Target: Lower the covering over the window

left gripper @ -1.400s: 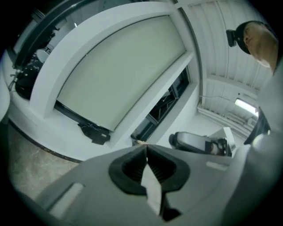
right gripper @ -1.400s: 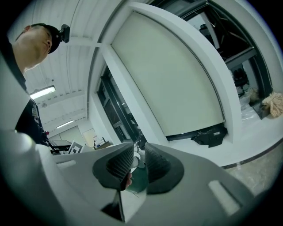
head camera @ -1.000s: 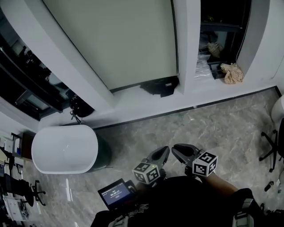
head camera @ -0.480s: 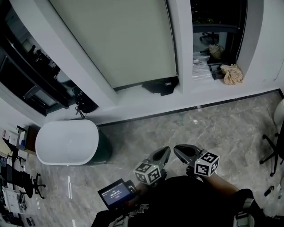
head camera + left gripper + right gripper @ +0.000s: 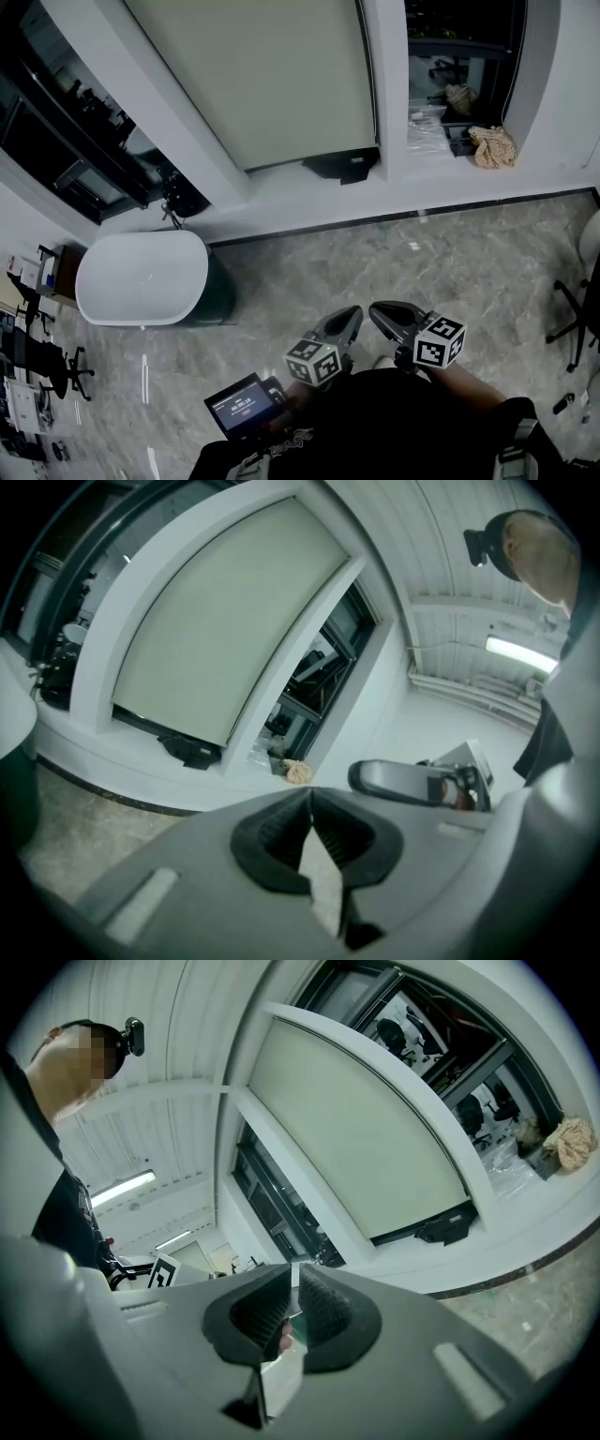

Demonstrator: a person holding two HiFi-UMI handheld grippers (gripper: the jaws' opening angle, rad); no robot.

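Blind [image 5: 272, 75] as landmark: dark object [image 5: 342, 166] on sill [image 5: 309, 195] under its lower right corner. Tub [image 5: 141, 278] on floor [image 5: 403, 272], left of blind and nearer. Crumpled cloth [image 5: 492, 147] on sill, right of blind.

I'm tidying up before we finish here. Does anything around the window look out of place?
Two things. A flat black object lies on the sill right under the blind, whose lower edge stops short of the sill. Further right, a crumpled tan wad sits by the next window.
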